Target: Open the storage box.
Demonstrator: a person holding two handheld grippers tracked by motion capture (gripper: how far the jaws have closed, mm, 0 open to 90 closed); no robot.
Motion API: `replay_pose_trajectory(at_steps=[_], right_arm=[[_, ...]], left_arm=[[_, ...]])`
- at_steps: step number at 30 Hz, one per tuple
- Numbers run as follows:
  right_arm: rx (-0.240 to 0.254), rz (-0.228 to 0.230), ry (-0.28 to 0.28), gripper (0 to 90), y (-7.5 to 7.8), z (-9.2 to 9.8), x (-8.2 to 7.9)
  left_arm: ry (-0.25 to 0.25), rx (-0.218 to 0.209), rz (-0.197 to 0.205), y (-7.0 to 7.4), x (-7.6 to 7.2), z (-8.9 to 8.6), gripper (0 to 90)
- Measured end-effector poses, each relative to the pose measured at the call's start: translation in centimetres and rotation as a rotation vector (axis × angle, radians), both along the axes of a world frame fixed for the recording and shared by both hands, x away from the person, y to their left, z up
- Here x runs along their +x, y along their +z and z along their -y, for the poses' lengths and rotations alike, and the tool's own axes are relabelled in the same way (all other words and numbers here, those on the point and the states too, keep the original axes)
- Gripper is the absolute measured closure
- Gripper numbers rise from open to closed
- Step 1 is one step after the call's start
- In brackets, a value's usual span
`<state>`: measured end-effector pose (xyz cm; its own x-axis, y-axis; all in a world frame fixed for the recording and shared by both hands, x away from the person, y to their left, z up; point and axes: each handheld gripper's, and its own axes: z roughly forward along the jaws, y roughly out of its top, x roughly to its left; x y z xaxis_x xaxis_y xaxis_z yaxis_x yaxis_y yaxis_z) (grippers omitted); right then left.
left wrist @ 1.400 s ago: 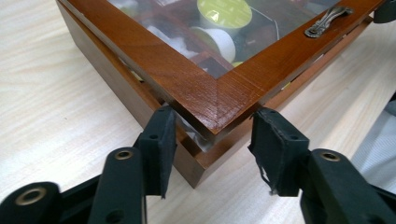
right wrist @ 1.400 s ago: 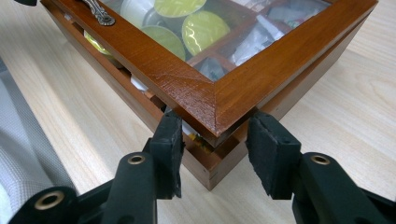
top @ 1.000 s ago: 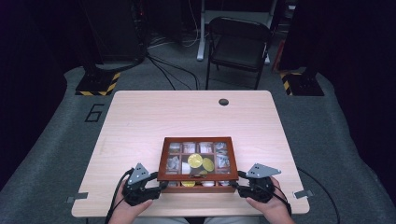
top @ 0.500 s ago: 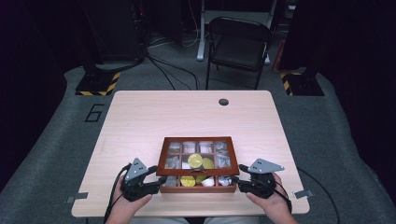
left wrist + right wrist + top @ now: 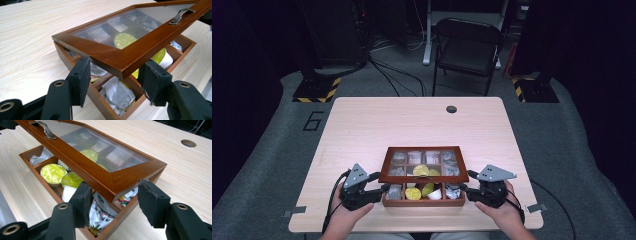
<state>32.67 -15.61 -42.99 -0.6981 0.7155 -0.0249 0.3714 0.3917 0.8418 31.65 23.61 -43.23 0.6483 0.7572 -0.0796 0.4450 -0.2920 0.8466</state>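
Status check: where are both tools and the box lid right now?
Left tool open, astride lid corner. Right tool open, astride opposite corner. Glass lid partly raised over wooden box. Nothing blocking.

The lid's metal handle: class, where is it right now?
In the left gripper view the handle sits at the upper right, on the raised front edge of the glass lid, above the open box; the right gripper view shows it upper left.

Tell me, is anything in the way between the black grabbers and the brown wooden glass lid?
Nothing visible. The left gripper and right gripper each straddle a front corner of the half-raised wooden glass lid, jaws open.
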Motion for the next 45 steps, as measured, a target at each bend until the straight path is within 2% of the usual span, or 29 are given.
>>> replay_pose_trajectory(at_steps=[10, 21, 28, 33, 38, 45], right_arm=[[0.004, 0.007, 0.002, 45.9, 0.8, 0.0, 0.5], [0.015, -0.007, -0.001, 45.9, 1.2, 0.0, 1.1], [0.022, -0.01, -0.005, 45.6, 1.6, 0.0, 1.8], [0.019, -0.007, -0.003, 44.4, 1.9, -0.2, 2.2], [0.026, -0.014, -0.006, 41.5, 2.1, -0.4, 2.7], [0.033, -0.014, -0.015, 39.9, 2.3, -0.6, 3.2]], left_arm=[[-0.004, 0.017, 0.018, 0.8, 0.6, 0.1, 43.0], [-0.014, 0.02, 0.014, 1.1, 1.4, 0.0, 42.0], [-0.012, 0.0, 0.019, 1.6, 1.9, 0.0, 42.0], [-0.006, 0.01, 0.024, 1.9, 2.2, 0.2, 41.1], [0.002, -0.006, 0.016, 1.9, 2.7, 0.4, 37.9], [0.016, -0.013, 0.03, 2.0, 3.2, 0.7, 34.3]])
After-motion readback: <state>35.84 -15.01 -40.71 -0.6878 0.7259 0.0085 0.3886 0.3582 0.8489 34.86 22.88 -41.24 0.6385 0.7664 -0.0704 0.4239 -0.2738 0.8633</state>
